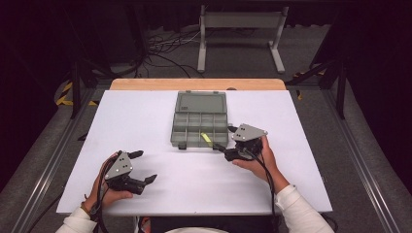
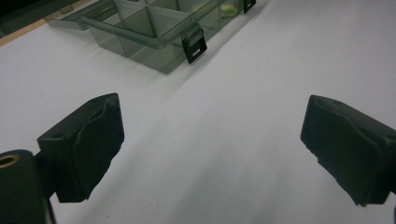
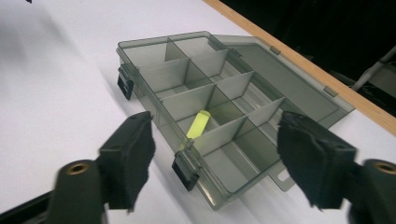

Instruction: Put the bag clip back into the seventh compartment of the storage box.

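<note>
White table (image 1: 145, 121), dark room. Open compartment organizer box (image 1: 199, 119) at upper centre, yellow strip (image 1: 206, 138) in a front cell. Right gripper (image 1: 232, 141) spread, empty, beside it; left gripper (image 1: 144, 166) spread, lower left. Probably just deposited; next, closing the lid.

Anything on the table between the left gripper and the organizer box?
No. In the high view the white table is bare from the open left gripper to the organizer box; the left gripper view agrees.

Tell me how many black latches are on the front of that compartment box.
2. One latch sits near the front's left end, the other latch near its right end, close to the right gripper. None looks hidden.
</note>
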The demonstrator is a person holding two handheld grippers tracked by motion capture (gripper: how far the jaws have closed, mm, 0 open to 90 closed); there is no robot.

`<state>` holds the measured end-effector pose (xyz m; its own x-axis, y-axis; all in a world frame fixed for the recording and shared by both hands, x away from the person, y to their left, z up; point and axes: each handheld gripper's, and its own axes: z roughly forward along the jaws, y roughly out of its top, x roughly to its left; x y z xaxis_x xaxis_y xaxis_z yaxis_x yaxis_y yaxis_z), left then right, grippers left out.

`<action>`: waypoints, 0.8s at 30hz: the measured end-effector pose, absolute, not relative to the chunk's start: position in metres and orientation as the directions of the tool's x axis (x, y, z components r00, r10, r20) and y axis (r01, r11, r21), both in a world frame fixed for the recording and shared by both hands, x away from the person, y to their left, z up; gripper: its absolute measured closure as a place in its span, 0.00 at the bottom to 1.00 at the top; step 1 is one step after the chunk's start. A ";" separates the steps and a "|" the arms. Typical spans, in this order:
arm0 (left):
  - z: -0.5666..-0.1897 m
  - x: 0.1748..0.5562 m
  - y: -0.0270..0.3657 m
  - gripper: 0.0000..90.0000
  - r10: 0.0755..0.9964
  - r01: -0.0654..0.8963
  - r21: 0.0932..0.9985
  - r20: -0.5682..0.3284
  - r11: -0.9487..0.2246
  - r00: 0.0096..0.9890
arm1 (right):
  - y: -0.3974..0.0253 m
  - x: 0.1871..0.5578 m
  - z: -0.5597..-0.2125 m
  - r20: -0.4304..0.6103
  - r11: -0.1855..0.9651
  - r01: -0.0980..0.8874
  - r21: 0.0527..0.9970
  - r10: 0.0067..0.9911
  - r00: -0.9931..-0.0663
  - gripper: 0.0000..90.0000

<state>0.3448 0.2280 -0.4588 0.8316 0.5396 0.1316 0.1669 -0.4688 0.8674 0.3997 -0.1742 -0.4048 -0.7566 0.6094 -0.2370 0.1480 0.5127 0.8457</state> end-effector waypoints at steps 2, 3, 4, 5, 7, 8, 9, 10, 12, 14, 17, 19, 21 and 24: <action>-0.459 0.345 0.228 0.08 0.541 0.166 0.868 0.132 -0.468 0.830 | -0.178 0.397 -0.404 -0.234 0.509 0.150 0.848 0.613 -0.755 0.23; -0.459 0.345 0.228 0.08 0.542 0.166 0.868 0.133 -0.467 0.830 | -0.179 0.395 -0.405 -0.232 0.507 0.153 0.848 0.615 -0.754 0.23; -0.459 0.345 0.228 0.08 0.542 0.166 0.869 0.133 -0.467 0.830 | -0.180 0.394 -0.405 -0.233 0.512 0.152 0.846 0.611 -0.757 0.21; -0.459 0.345 0.228 0.08 0.542 0.166 0.868 0.134 -0.467 0.830 | -0.181 0.393 -0.406 -0.237 0.514 0.151 0.844 0.611 -0.756 0.20; -0.459 0.345 0.228 0.08 0.545 0.165 0.869 0.135 -0.467 0.828 | -0.183 0.391 -0.407 -0.238 0.513 0.154 0.845 0.618 -0.749 0.18; -0.458 0.345 0.228 0.08 0.543 0.166 0.870 0.131 -0.464 0.830 | -0.184 0.390 -0.408 -0.239 0.513 0.156 0.844 0.619 -0.748 0.18; -0.458 0.345 0.228 0.08 0.541 0.165 0.872 0.128 -0.460 0.831 | -0.185 0.389 -0.409 -0.237 0.513 0.159 0.844 0.621 -0.747 0.17; -0.458 0.345 0.228 0.09 0.543 0.166 0.874 0.127 -0.457 0.830 | -0.186 0.388 -0.410 -0.239 0.513 0.159 0.843 0.624 -0.744 0.17; -0.458 0.345 0.228 0.10 0.546 0.168 0.875 0.125 -0.455 0.828 | -0.188 0.386 -0.411 -0.236 0.510 0.164 0.844 0.629 -0.740 0.17; -0.458 0.345 0.229 0.10 0.548 0.167 0.874 0.129 -0.456 0.826 | -0.190 0.385 -0.413 -0.233 0.505 0.166 0.847 0.633 -0.738 0.17; -0.457 0.344 0.229 0.12 0.553 0.164 0.872 0.137 -0.460 0.822 | -0.193 0.381 -0.418 -0.250 0.521 0.163 0.838 0.631 -0.734 0.17; -0.457 0.343 0.229 0.13 0.561 0.162 0.871 0.147 -0.463 0.815 | -0.195 0.378 -0.419 -0.251 0.524 0.163 0.836 0.630 -0.735 0.17; -0.457 0.343 0.229 0.15 0.562 0.162 0.872 0.147 -0.462 0.814 | -0.196 0.376 -0.419 -0.252 0.523 0.164 0.836 0.633 -0.732 0.17; -0.457 0.343 0.229 0.16 0.566 0.160 0.869 0.156 -0.468 0.810 | -0.200 0.373 -0.421 -0.242 0.518 0.171 0.838 0.635 -0.734 0.17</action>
